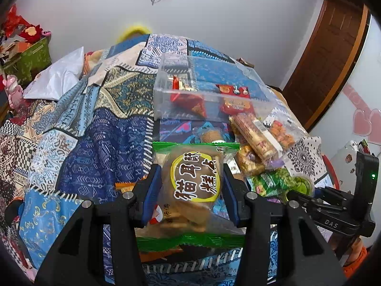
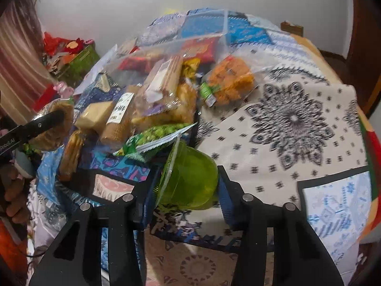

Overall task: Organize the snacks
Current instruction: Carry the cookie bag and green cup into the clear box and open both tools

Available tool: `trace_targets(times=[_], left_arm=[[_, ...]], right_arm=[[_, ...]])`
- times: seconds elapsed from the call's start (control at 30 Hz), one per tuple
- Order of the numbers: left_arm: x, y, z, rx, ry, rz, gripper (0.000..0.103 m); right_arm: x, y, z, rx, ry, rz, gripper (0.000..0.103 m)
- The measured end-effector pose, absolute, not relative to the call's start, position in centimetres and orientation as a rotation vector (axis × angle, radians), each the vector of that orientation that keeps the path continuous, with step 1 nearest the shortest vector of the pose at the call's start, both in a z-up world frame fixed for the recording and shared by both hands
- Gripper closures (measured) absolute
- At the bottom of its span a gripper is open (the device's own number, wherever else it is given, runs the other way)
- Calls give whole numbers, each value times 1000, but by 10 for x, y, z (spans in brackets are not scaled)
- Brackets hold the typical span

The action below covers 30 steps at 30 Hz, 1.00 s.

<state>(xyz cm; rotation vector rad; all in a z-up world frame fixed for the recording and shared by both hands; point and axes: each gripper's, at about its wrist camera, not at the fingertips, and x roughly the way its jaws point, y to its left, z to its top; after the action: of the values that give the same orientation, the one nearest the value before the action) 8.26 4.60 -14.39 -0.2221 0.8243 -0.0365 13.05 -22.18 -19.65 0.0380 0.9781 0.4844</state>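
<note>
We see the left gripper (image 1: 191,186) clenched on a cookie bag (image 1: 194,186), green at both ends; its blue pads press the bag's two sides and hold it above the cloth (image 1: 100,138). The lower end of the bag is partly hidden behind the gripper frame.

The right gripper (image 2: 188,188) has a green cup (image 2: 190,178) lying on its side between the jaws. The view is blurred, so we cannot tell whether the pads press it or only stand beside it. In the left view only a part of this gripper shows, at the right edge.

The clear box (image 1: 190,90) stands on the cloth behind the pile (image 2: 157,95) of snacks. Some red packets (image 1: 234,97) lie inside, but the glare on the walls makes them hard to read. The pile touches the front of the box; a pea bag (image 2: 157,140) lies just beside the cup. The packets under the top ones are mostly covered.

At the left edge of the right view, fingers (image 2: 14,190) of a hand are cut off.
</note>
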Motion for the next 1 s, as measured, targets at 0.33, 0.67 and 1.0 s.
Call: trace_targets(times=[0.33, 0.67, 1.0], left_arm=[[98, 52, -114, -228, 740, -30, 54], [138, 55, -90, -223, 672, -21, 54], [197, 45, -86, -212, 667, -38, 54]], right_arm=[[139, -231, -157, 48, 865, 459, 65], [177, -213, -111, 55, 723, 476, 65], [227, -186, -107, 35, 694, 500, 65]])
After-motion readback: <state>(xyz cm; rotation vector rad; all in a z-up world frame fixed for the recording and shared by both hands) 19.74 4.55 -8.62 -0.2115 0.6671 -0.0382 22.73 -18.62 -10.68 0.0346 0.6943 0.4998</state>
